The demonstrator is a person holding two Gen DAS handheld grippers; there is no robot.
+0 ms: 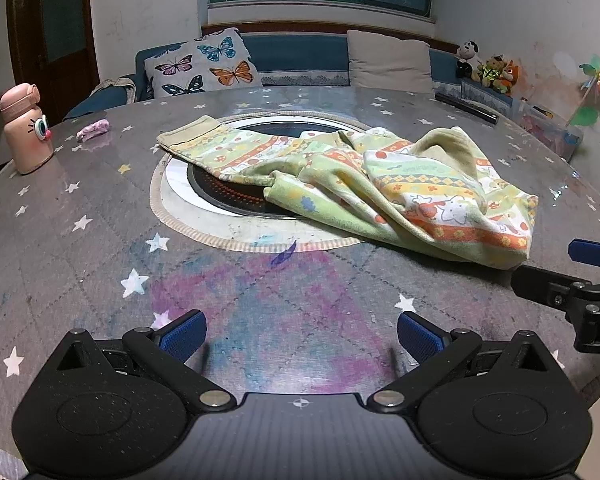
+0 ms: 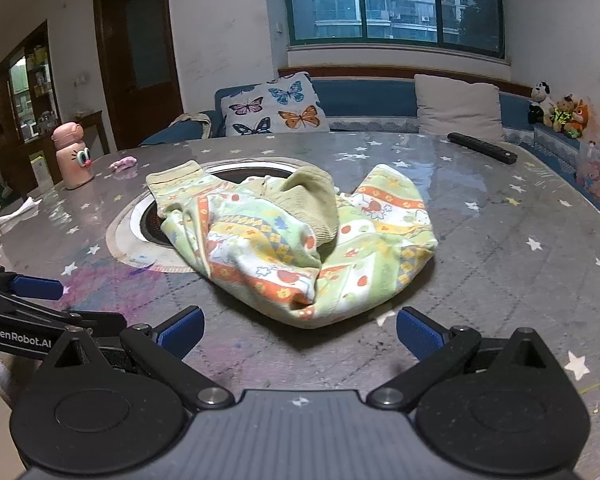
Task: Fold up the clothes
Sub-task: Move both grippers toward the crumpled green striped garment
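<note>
A crumpled child's garment point(image 1: 380, 188), pale green with orange and yellow patterned bands, lies on the round table, partly over the built-in cooktop point(image 1: 220, 188). In the right wrist view the garment point(image 2: 300, 240) lies just ahead of my right gripper point(image 2: 299, 334), which is open and empty, its blue pads apart. My left gripper point(image 1: 302, 338) is open and empty over the stained table surface, nearer than the garment and to its left. The right gripper also shows at the right edge of the left wrist view point(image 1: 580, 280).
A pink cartoon bottle point(image 1: 26, 130) stands at the table's left. A small pink lump point(image 1: 94, 130) lies near it. A black remote point(image 2: 482, 148) lies at the far right. A clear box of toys point(image 2: 598, 178) sits at the right edge. A sofa with pillows is behind.
</note>
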